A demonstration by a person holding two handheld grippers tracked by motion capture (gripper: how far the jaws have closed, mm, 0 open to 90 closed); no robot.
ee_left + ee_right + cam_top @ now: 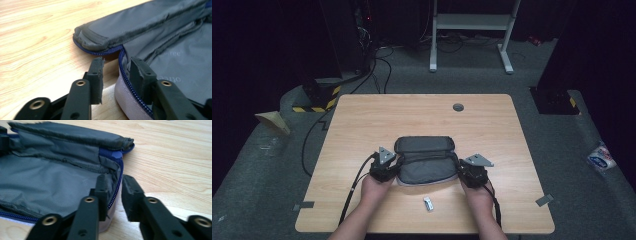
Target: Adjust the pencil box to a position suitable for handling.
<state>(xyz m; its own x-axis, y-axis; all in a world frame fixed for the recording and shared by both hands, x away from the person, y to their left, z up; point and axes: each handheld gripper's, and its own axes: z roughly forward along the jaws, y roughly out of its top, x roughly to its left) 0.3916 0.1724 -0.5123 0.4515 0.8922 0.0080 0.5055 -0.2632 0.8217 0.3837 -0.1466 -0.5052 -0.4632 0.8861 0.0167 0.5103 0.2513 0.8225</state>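
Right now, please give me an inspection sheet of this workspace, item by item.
Surface: wooden table, round grommet hole.
Job's things: grey pouch, unzipped, lid folded back, blue zipper.
Clutter: small white object near front edge.
Grippers: left claw astride the pouch's rim, gap visible; right claw astride the opposite rim.
Cables: black cable trailing from left claw.
Surroundings: white frame legs, hazard-striped block, floor packet.

you're working on a light wooden table (pixel 362 125) with a round grommet hole (pixel 458 106) near its far edge. on it lie an open grey zip pouch (pixel 424 160) and, nearer you, a small silver object (pixel 428 203).
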